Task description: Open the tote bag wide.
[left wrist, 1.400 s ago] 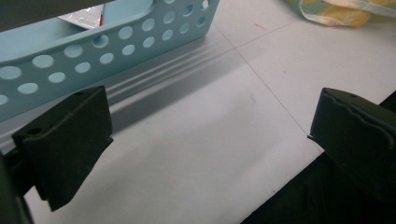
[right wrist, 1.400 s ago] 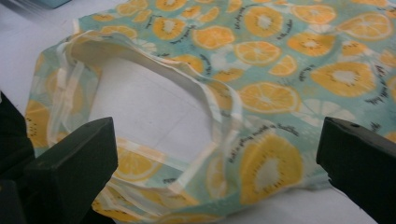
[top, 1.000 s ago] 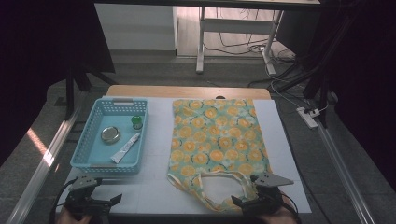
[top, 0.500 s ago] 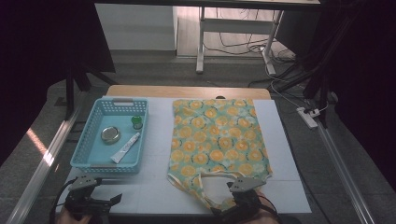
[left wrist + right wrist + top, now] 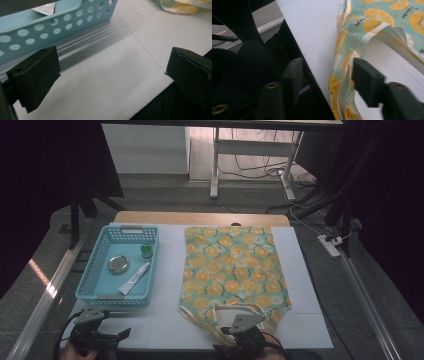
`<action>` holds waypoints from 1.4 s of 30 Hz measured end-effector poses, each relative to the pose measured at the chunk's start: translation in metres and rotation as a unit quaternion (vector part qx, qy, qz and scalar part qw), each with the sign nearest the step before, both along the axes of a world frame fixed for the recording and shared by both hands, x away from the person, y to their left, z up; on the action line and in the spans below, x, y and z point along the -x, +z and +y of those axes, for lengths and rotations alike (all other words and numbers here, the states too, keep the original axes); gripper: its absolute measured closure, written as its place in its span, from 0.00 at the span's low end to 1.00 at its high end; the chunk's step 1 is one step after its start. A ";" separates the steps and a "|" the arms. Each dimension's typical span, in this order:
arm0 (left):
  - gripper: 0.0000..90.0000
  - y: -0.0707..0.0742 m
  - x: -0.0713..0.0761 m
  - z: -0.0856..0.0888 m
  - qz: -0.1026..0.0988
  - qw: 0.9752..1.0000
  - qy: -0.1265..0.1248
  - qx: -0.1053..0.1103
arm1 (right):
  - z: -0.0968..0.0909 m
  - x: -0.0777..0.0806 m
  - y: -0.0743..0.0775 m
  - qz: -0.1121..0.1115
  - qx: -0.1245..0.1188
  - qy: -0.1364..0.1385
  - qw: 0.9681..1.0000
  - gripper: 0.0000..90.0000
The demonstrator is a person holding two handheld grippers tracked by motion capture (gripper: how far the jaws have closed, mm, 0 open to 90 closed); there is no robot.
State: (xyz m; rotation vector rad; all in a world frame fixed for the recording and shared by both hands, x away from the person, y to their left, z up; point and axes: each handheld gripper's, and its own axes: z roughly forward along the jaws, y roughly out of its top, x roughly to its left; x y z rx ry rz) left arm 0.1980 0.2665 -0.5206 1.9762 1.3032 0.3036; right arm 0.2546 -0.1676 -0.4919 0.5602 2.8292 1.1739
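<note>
Orange-print tote bag (image 5: pixel 234 270) lying flat on the white table (image 5: pixel 310 320), handles (image 5: pixel 372 35) at the near edge. Right gripper (image 5: pixel 329 77) at that near edge, jaws just closing and half-shut around the bag's hem and handle strap, pads not yet pressing. Left gripper (image 5: pixel 112 75) spread wide and holding nothing at the near left corner, just beside the blue basket (image 5: pixel 62 22).

One bag (image 5: pixel 234 267), one basket (image 5: pixel 95 280), three small items.
</note>
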 end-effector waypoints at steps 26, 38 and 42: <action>0.00 0.000 0.000 0.000 0.000 1.000 -0.001 -0.001 | 0.003 -0.031 0.024 0.000 0.018 -0.001 1.000 1.00; 0.00 0.000 -0.001 0.000 0.001 1.000 -0.002 -0.002 | 0.005 -0.066 0.039 -0.043 0.025 -0.040 0.998 1.00; 0.00 0.000 -0.001 0.000 0.001 1.000 -0.001 -0.001 | 0.007 -0.083 0.037 -0.050 0.030 -0.056 0.997 1.00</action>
